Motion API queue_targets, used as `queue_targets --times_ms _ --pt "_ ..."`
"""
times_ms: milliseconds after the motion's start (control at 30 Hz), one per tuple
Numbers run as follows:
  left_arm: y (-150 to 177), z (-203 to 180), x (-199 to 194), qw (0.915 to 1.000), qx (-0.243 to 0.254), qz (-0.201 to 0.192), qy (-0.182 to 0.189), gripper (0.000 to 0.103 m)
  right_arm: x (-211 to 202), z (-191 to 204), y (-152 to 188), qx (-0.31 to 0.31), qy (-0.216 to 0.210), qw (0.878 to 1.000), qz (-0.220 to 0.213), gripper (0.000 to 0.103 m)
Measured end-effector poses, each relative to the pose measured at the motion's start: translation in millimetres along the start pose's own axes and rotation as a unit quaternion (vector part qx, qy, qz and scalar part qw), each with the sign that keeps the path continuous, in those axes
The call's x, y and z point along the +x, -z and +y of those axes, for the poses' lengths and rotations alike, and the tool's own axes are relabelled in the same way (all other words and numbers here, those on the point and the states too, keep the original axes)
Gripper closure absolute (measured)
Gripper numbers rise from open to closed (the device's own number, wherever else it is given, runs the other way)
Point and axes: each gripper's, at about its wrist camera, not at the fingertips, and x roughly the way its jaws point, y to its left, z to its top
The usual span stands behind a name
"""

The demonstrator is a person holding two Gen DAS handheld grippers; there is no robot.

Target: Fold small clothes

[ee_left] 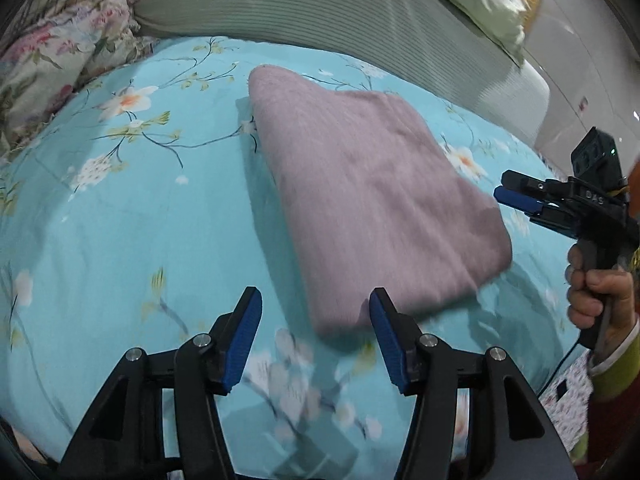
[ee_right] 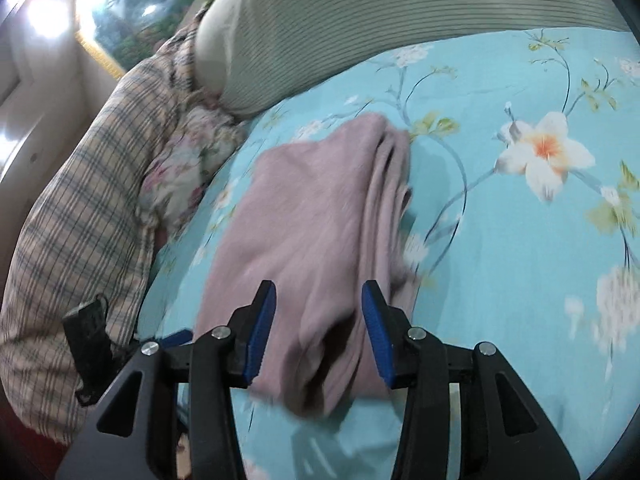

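A folded pink knit garment [ee_left: 372,196] lies flat on the turquoise floral bedsheet [ee_left: 132,220]. My left gripper [ee_left: 316,340] is open and empty, just short of the garment's near corner. The right gripper shows in the left wrist view [ee_left: 516,196] at the garment's right edge, held by a hand. In the right wrist view the garment [ee_right: 316,216] shows its stacked layered edges, and my right gripper [ee_right: 319,330] is open with the garment's near end between its blue pads [ee_right: 260,332], not pinched.
A striped grey-green bolster [ee_left: 340,12] lies along the far side of the bed. A floral pillow [ee_left: 52,60] sits at the far left. A plaid cushion [ee_right: 80,208] and a framed picture [ee_right: 132,12] are at the left. White cabinets [ee_left: 588,80] stand at the right.
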Motion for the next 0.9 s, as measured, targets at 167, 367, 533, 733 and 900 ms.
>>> queue_targets --times_ms 167,367,533,733,900 --pt "15 -17 10 0.9992 0.039 0.011 -0.004 0.046 14 0 24 -0.007 0.003 0.999 0.034 0.057" --pt "12 -19 25 0.9989 0.031 0.007 -0.035 0.047 30 -1 27 -0.004 0.01 0.999 0.04 0.057" --pt "7 -20 39 0.9966 0.034 0.01 -0.074 0.055 34 -7 27 0.008 0.027 0.999 0.036 0.057" --pt "4 -18 39 0.9969 0.019 0.01 -0.076 0.058 32 -6 26 0.022 0.022 0.999 0.032 0.057" --pt "6 -15 36 0.9971 0.011 0.008 -0.075 0.058 28 -8 22 0.025 0.036 0.999 0.02 0.057"
